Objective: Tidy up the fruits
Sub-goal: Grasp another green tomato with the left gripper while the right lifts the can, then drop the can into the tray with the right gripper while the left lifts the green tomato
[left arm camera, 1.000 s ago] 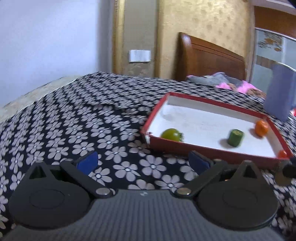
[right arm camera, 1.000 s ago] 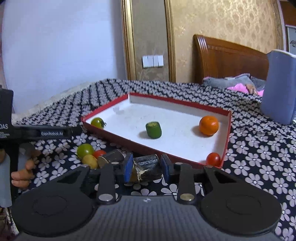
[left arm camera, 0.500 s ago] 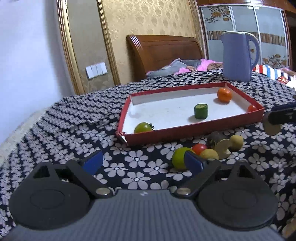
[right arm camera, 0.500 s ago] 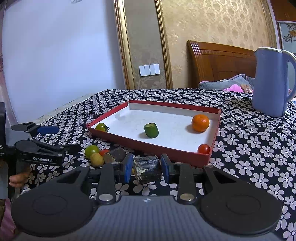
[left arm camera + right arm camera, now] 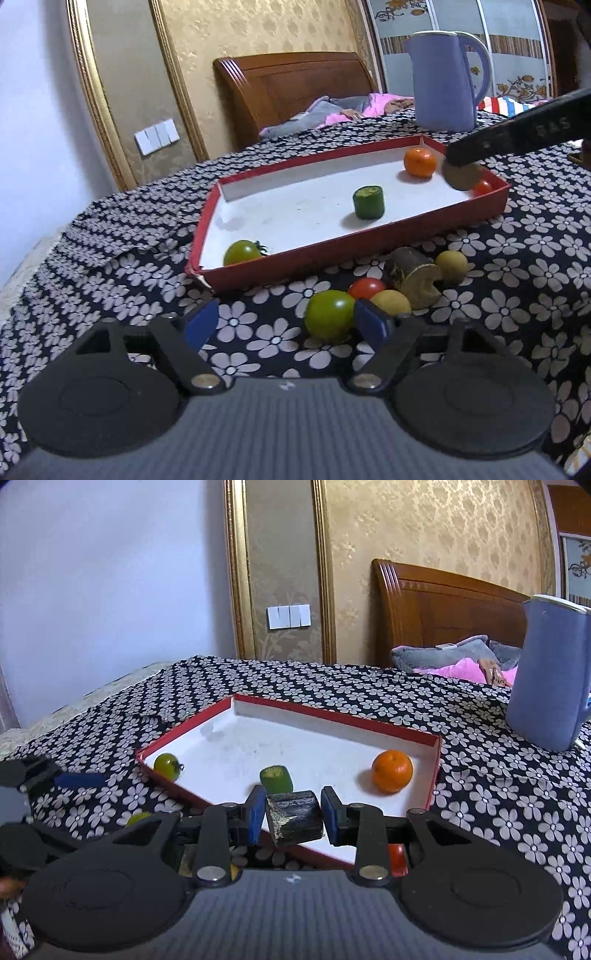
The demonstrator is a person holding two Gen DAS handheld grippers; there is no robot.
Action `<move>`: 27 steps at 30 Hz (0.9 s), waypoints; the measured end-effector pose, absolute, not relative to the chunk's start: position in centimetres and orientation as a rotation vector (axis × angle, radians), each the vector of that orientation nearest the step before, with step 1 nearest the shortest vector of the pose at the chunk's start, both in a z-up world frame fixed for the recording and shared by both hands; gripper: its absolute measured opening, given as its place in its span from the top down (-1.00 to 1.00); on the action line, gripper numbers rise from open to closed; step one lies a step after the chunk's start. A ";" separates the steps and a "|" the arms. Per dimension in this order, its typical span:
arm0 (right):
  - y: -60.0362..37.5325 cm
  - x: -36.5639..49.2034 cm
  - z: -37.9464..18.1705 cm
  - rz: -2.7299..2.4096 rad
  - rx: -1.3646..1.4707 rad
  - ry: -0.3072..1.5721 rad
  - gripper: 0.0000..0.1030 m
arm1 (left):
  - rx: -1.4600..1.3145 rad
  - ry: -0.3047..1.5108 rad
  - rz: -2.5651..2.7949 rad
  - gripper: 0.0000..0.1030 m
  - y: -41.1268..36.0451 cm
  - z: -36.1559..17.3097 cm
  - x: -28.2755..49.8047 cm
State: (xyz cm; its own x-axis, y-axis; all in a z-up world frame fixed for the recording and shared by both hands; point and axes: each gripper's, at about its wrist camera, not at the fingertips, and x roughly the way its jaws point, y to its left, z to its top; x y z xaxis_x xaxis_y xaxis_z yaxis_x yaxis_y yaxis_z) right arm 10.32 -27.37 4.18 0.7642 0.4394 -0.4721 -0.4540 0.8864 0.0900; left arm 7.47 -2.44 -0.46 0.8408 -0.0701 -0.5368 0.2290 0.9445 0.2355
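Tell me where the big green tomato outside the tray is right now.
In the left wrist view the green tomato sits on the floral cloth in front of the red tray, against the left hand-held gripper's right fingertip, beside a red tomato.

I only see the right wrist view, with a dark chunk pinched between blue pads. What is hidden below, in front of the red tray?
Observer: A small pile on the flowered cloth: a green tomato, a red tomato, yellow round fruits and a dark piece with a pale cut face.
Visitor: Is the other gripper holding anything?
Observer: No. The left gripper is open, and the green tomato lies near one blue pad.
Visitor: Where does my chunk hang?
Observer: The held chunk hangs over the tray's right end, between the orange and a small red tomato.
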 end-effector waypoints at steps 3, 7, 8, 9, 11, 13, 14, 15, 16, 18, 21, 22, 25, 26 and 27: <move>-26.8 11.1 4.1 0.480 -0.038 0.513 0.37 | 0.266 0.585 -0.206 -0.21 -2.4 -0.4 8.2; -26.5 11.7 3.9 0.483 -0.022 0.521 0.38 | 0.213 0.657 -0.247 0.18 -2.3 -1.2 9.5; -26.5 11.7 3.8 0.485 -0.017 0.520 0.38 | 0.184 0.676 -0.268 0.42 -2.1 -1.4 9.8; -26.6 11.7 3.8 0.485 -0.015 0.520 0.38 | 0.158 0.680 -0.276 0.42 -2.0 -1.4 9.8; -26.7 11.7 3.9 0.484 -0.016 0.518 0.38 | 0.143 0.681 -0.269 0.42 -1.9 -1.4 9.8; -26.8 11.7 3.9 0.477 -0.017 0.517 0.37 | 0.141 0.674 -0.259 0.42 -1.8 -1.4 9.6; -26.9 11.7 3.9 0.475 -0.017 0.516 0.38 | 0.141 0.670 -0.252 0.42 -1.7 -1.4 9.5; -27.0 11.8 4.0 0.472 -0.017 0.515 0.37 | 0.141 0.666 -0.247 0.42 -1.6 -1.3 9.4; -27.1 11.9 4.0 0.469 -0.016 0.515 0.37 | 0.140 0.660 -0.241 0.42 -1.5 -1.2 9.2; -27.1 12.0 3.9 0.465 -0.016 0.517 0.38 | 0.140 0.642 -0.222 0.42 -1.4 -0.8 8.9; -27.1 12.3 3.8 0.460 -0.017 0.522 0.38 | 0.149 0.599 -0.189 0.42 -1.1 0.3 8.4; -27.0 12.5 3.8 0.458 -0.019 0.524 0.38 | 0.148 0.586 -0.183 0.42 -1.0 0.6 8.4; -26.5 13.4 3.9 0.445 -0.033 0.525 0.38 | 0.137 0.559 -0.173 0.42 -0.6 1.8 8.0; -26.3 13.9 3.9 0.439 -0.039 0.525 0.38 | 0.134 0.552 -0.172 0.42 -0.6 2.0 7.8; -26.1 14.4 3.9 0.430 -0.045 0.525 0.37 | 0.133 0.545 -0.171 0.42 -0.5 2.3 7.7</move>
